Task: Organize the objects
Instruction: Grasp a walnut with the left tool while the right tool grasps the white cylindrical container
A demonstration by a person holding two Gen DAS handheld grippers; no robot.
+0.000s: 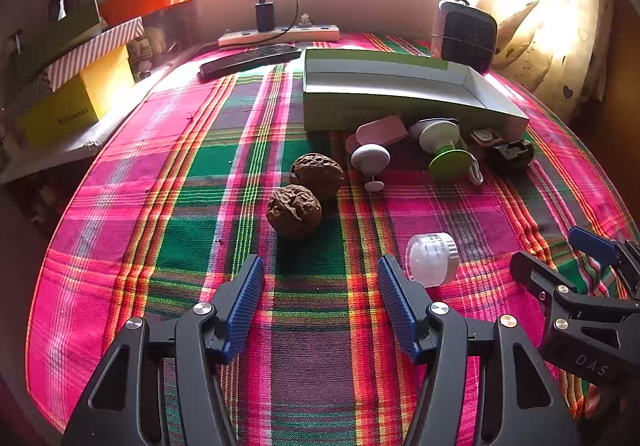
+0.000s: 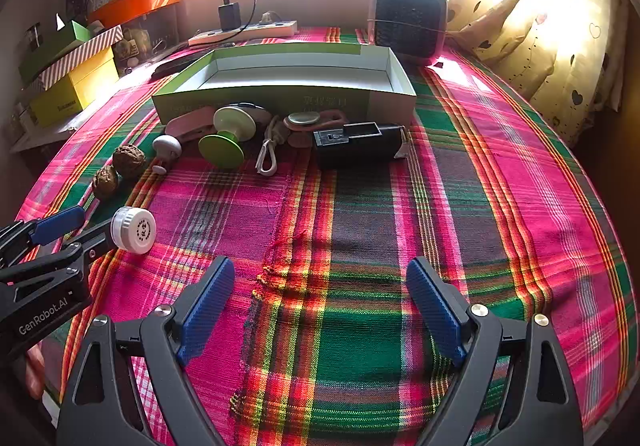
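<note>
Plaid cloth [image 2: 360,230], pink and green, covers the table under a bright window; nothing is in the box yet.

Your left gripper [image 1: 320,302] hangs low over the cloth with its blue pads spread wide and nothing between them. The small white-capped jar [image 1: 432,260] lies on its side just beside the right-hand pad, outside the gap, so it is not lined up for a grasp. Straight ahead sit the two walnuts [image 1: 306,194], touching each other; judged the likelier target, since the opening points at them.

Your right gripper [image 2: 320,306] is likewise wide and empty, over bare cloth, well apart from the clutter.

Farther out, a row of small items lies against the front wall of the open green-and-white box [image 2: 288,102]: white knob [image 2: 166,148], green-and-cream spool [image 2: 228,138], white cord loop [image 2: 267,158], black case [image 2: 360,144], pink pieces partly hidden behind. Probably staged there for short lifts over the wall.

Beyond: power strip [image 1: 280,34], remote [image 1: 250,60], small heater [image 2: 408,20]. Likely not part of the sort.
</note>
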